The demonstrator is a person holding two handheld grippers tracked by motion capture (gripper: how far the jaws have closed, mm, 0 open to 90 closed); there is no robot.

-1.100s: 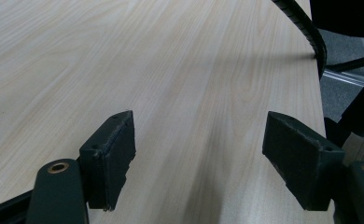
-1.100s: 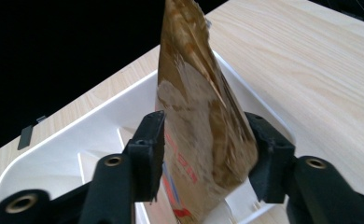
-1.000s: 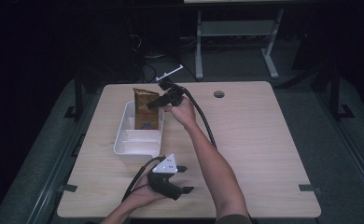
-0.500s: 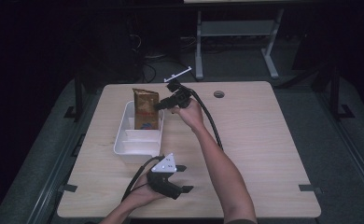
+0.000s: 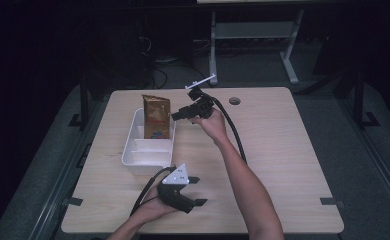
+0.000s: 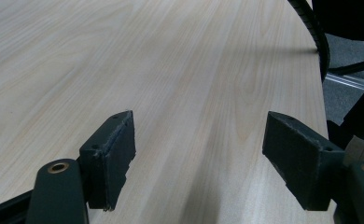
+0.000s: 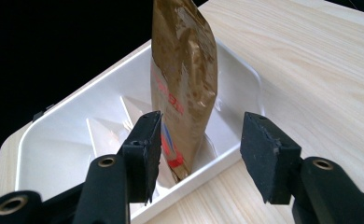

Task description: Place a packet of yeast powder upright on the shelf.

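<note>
A light wooden table (image 5: pixel 283 150) carries a white divided tray (image 5: pixel 133 157) near its left side in the high view. In the tray's far compartment stands a tall brown-gold foil pouch (image 5: pixel 156 116), upright, with red print near its lower half; the right gripper view shows its base down inside the tray wall. The right gripper (image 5: pixel 175 116) is held level just beside the pouch, pointing at it, its jaws parted on either side of the pouch's edge without pressing on it. The left gripper (image 5: pixel 197 191) rests low at the near edge of the table, well apart from the tray's pouch, its jaws spread wide with bare wood between them in the left gripper view.
</note>
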